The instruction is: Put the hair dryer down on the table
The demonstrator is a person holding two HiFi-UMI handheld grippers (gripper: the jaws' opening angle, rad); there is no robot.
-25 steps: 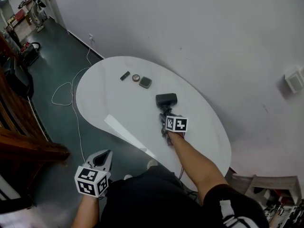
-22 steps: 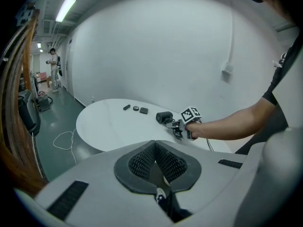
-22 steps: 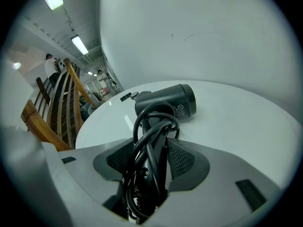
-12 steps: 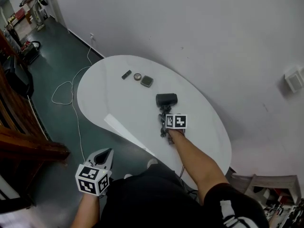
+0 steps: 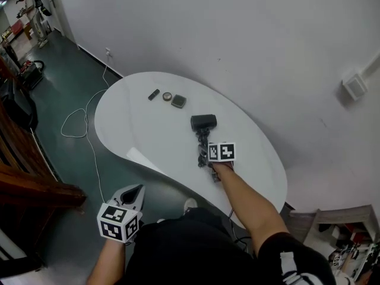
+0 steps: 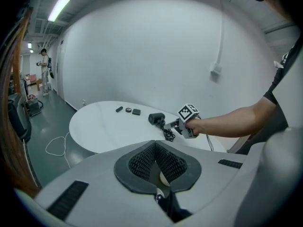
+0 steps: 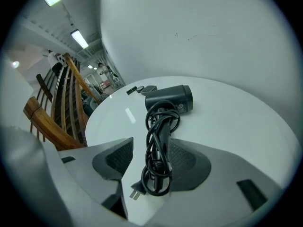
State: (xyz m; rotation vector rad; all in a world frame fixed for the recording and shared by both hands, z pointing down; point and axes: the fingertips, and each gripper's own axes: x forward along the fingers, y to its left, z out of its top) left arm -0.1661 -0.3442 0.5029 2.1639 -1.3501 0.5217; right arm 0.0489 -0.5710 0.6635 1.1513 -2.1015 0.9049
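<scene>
A black hair dryer [image 5: 203, 122] lies on its side on the white oval table [image 5: 136, 129], nozzle end away from me. Its cord [image 7: 158, 174] is wound around the handle, with the plug [image 7: 135, 193] at the near end. My right gripper [image 5: 203, 153] is low over the table with the handle lying between its jaws. In the right gripper view the gripper [image 7: 154, 150] is open, with a clear gap beside the left pad [image 7: 118, 157]. My left gripper [image 5: 133, 192] hangs off the table's near left side, over the floor. Its jaws [image 6: 155, 148] meet, holding nothing.
Three small dark items sit at the table's far end: a stick [image 5: 154, 94], a round piece [image 5: 167, 96] and a square piece [image 5: 179, 101]. A white cable [image 5: 89, 117] trails across the green floor. A wooden railing [image 5: 35, 183] stands at left, and a wall runs behind the table.
The head view has shifted slightly. The hair dryer lies in the same spot on the table, with the right gripper still at its handle. The left gripper has barely moved.
</scene>
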